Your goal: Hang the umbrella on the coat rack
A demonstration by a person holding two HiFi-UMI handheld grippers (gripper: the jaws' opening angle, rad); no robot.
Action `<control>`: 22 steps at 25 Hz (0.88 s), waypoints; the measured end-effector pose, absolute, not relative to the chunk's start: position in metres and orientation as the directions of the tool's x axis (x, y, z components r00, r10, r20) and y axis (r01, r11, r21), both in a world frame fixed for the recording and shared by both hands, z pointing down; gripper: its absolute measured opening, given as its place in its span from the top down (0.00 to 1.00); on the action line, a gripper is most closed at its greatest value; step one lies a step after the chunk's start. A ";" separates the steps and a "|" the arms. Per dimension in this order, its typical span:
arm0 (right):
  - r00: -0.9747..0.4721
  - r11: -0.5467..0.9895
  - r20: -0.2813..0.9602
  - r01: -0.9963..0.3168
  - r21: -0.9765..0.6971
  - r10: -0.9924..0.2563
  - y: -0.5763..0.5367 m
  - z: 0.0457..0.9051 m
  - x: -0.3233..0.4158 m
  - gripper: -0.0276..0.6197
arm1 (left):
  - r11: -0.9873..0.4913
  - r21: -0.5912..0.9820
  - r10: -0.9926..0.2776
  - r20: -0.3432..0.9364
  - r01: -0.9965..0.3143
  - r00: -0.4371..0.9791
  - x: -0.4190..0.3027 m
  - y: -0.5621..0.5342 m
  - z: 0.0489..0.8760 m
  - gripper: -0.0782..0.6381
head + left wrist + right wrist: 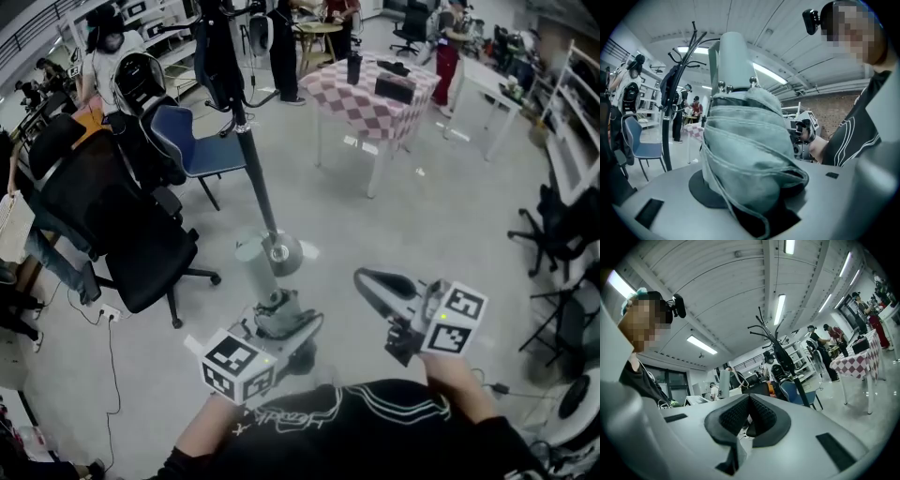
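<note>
A folded grey-green umbrella [279, 317] sticks up and away from my left gripper [272, 330], whose jaws are shut on its bundled cloth. In the left gripper view the umbrella [745, 140] fills the gap between the jaws, and its pale handle [735, 56] points upward. The black coat rack [251, 150] stands just beyond, its round base [281, 253] close to the umbrella's far end. Dark coats hang on its upper hooks [675, 89]. My right gripper [373, 279] hovers to the right, shut with nothing in it [749, 416]. The coat rack [780, 345] also shows ahead of it.
Black office chairs [122, 225] and a blue chair [192, 141] crowd the left side of the rack. A checkered table [375, 94] stands behind it, with people further back. Another dark chair [562, 234] is at the right. A cable [111, 356] trails over the floor.
</note>
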State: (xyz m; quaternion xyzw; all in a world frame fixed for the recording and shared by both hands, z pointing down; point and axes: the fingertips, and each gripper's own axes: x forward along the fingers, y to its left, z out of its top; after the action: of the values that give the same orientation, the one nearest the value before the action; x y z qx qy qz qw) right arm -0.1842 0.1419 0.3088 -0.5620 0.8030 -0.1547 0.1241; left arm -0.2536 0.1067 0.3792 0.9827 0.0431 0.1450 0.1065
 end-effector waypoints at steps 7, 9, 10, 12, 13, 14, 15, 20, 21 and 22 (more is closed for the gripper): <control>-0.318 0.294 -0.016 -0.855 -0.426 -0.948 0.095 0.320 -0.140 0.94 | -0.973 0.224 0.113 0.289 0.048 0.951 -0.215 0.054 0.383 0.54; -0.318 0.293 -0.014 -0.855 -0.427 -0.948 0.088 0.322 -0.132 0.94 | -0.973 0.225 0.110 0.287 0.044 0.952 -0.208 0.046 0.384 0.54; -0.319 0.295 -0.015 -0.856 -0.424 -0.947 0.084 0.322 -0.128 0.94 | -0.974 0.224 0.107 0.284 0.043 0.953 -0.205 0.042 0.383 0.54; -0.326 0.304 -0.021 -0.855 -0.420 -0.945 0.077 0.321 -0.122 0.94 | -0.975 0.220 0.101 0.281 0.039 0.954 -0.199 0.036 0.384 0.54; -0.331 0.311 -0.025 -0.853 -0.419 -0.943 0.074 0.320 -0.119 0.94 | -0.975 0.219 0.098 0.281 0.036 0.955 -0.195 0.034 0.385 0.54; -0.338 0.318 -0.029 -0.851 -0.417 -0.941 0.070 0.320 -0.116 0.94 | -0.976 0.217 0.095 0.282 0.033 0.955 -0.191 0.032 0.385 0.54; -0.345 0.327 -0.033 -0.848 -0.417 -0.938 0.067 0.320 -0.112 0.94 | -0.976 0.216 0.092 0.284 0.030 0.954 -0.186 0.030 0.386 0.54; -0.394 0.385 -0.070 -0.818 -0.427 -0.916 0.043 0.313 -0.086 0.94 | -0.981 0.192 0.064 0.288 0.008 0.956 -0.156 0.014 0.381 0.54; -0.403 0.395 -0.076 -0.814 -0.426 -0.912 0.038 0.312 -0.078 0.94 | -0.982 0.188 0.055 0.289 0.000 0.956 -0.148 0.010 0.381 0.54; -0.412 0.405 -0.079 -0.809 -0.426 -0.908 0.032 0.311 -0.068 0.94 | -0.983 0.185 0.046 0.292 -0.009 0.955 -0.139 0.005 0.380 0.54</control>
State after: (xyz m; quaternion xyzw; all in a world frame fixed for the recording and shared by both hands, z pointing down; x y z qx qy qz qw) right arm -0.0681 0.0321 0.3113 -0.5207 0.8244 -0.1630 0.1507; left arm -0.1392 0.0051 0.3803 0.9844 0.0094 0.1493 0.0923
